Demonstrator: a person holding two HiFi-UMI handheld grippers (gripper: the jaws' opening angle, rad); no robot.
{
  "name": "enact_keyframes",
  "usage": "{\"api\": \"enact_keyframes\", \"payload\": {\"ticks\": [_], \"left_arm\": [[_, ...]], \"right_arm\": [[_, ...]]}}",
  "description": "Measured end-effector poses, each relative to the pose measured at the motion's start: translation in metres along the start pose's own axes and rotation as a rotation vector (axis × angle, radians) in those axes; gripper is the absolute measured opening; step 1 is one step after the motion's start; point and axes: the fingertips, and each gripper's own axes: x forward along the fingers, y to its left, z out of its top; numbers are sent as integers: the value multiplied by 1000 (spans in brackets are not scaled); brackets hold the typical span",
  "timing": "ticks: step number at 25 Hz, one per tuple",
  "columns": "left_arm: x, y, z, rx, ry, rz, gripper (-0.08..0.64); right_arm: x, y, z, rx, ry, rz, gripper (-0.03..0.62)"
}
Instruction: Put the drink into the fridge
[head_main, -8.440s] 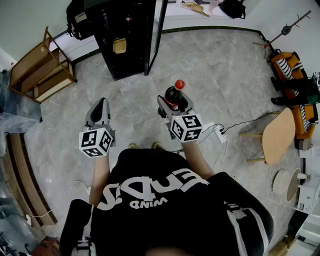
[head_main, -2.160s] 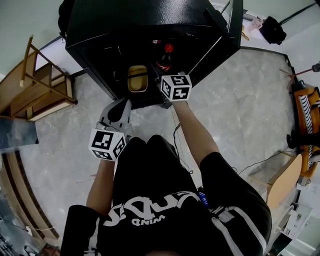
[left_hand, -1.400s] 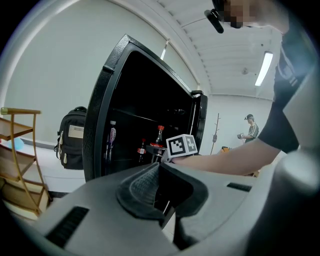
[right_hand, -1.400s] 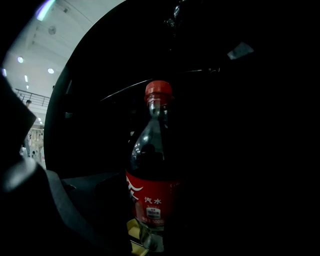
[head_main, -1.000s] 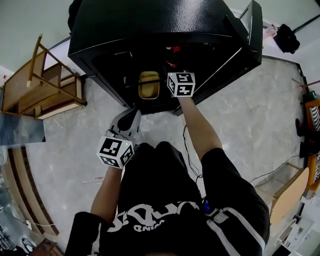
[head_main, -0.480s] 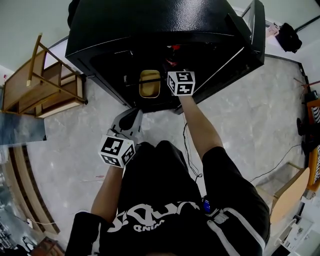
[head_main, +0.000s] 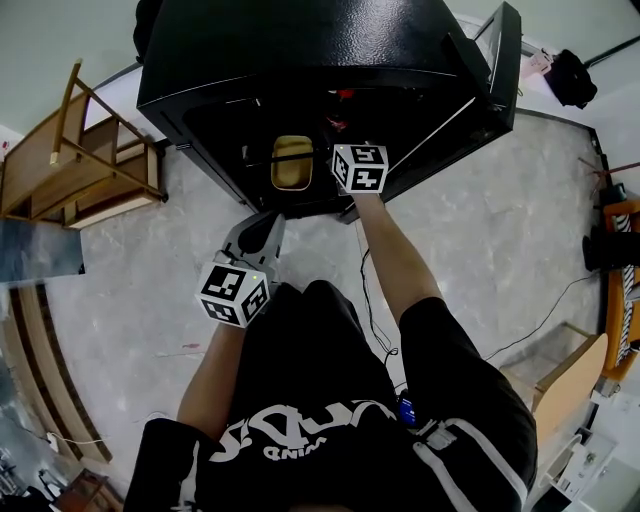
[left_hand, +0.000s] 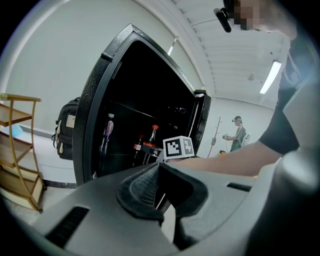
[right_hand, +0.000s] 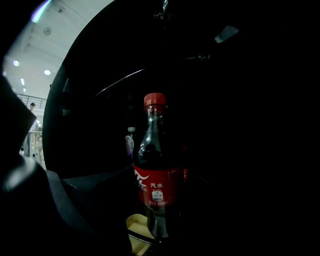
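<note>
Right gripper view showed the cola bottle (right_hand: 156, 170) standing upright inside the dark fridge (head_main: 300, 40), just above a yellow tub (right_hand: 137, 227). The right gripper (head_main: 340, 135) reached in on an outstretched arm, jaws apart and off the bottle. Any sideways drift could clip and topple it. The left gripper (head_main: 262, 228) hung low outside, jaws together, empty.

black fridge (head_main: 300, 40); cola bottle (right_hand: 156, 165) red cap, red label; yellow tray (head_main: 291, 162)

floor: grey stone (head_main: 500, 200) | left: wooden shelf (head_main: 70, 170) | right: wooden table (head_main: 572, 385)
</note>
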Motion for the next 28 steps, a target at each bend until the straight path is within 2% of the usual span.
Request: {"api": "enact_keyframes", "payload": {"ticks": [9, 19, 28], "left_arm": [[-24, -24, 33, -12, 17, 5, 8], [-66, -58, 81, -41, 46, 11, 8], [-81, -84, 108, -33, 29, -4, 8]], "right_arm": [[-60, 15, 2, 84, 50, -22, 328], [-138, 45, 45, 119, 88, 22, 328], [-171, 51, 85, 135, 47, 42, 327]]}}
